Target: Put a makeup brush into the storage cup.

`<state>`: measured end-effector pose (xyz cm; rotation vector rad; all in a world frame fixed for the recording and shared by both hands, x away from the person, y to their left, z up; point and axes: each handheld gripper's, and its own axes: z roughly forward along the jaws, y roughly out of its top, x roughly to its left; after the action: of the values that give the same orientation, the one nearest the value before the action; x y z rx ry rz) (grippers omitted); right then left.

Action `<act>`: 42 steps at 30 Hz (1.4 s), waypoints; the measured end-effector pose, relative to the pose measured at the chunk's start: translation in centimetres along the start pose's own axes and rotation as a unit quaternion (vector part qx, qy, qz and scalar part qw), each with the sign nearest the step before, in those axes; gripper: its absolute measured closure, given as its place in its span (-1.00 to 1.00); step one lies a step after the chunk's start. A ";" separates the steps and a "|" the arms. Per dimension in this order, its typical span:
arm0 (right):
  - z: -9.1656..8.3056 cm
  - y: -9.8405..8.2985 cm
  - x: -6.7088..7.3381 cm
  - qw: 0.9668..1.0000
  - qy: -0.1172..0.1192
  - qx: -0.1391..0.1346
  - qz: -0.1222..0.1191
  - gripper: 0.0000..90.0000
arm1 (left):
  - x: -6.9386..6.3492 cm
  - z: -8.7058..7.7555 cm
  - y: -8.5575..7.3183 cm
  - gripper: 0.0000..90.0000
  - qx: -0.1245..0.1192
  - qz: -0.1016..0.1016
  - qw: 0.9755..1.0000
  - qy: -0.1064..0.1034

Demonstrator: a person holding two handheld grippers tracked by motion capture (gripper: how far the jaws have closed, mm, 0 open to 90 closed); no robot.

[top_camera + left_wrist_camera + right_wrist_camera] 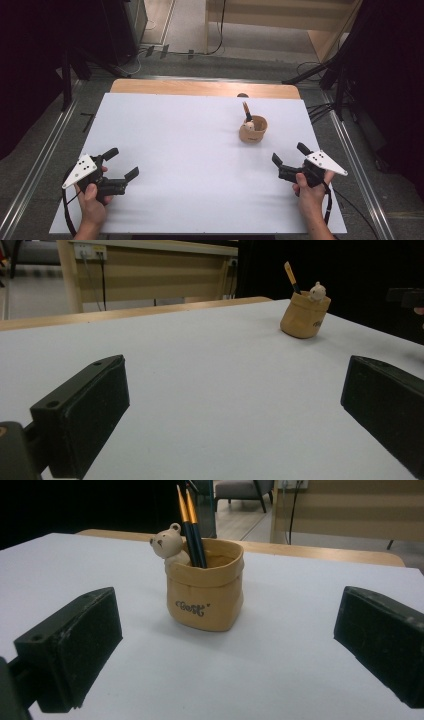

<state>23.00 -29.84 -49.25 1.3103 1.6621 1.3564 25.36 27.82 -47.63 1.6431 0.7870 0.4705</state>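
Holding both tools low at the frame's bottom corners: your left gripper (pixel 121 163) and right gripper (pixel 288 154), each released, jaws spread, grasping nothing. Item: tan pen pot (pixel 253 129), right of centre on the tabletop (pixel 190 150), two brushes (pixel 190 525) upright inside, nearest your right gripper for reach.

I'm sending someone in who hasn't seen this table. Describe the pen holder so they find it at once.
On the white table, look toward the far right part, ahead of the right gripper. There stands a tan, bag-shaped pen holder with dark script on its front. A small bear figure peeks over its rim beside two dark, gold-banded pens.
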 end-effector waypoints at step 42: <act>-2.4 -1.2 0.5 1.000 -0.007 0.002 0.000 -1.00 | -0.4 -0.4 -0.2 -1.00 0.006 0.016 1.000 0.018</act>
<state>20.32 -30.18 -49.61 1.3205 1.6564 1.3414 24.81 27.83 -47.67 1.6647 0.7921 0.5197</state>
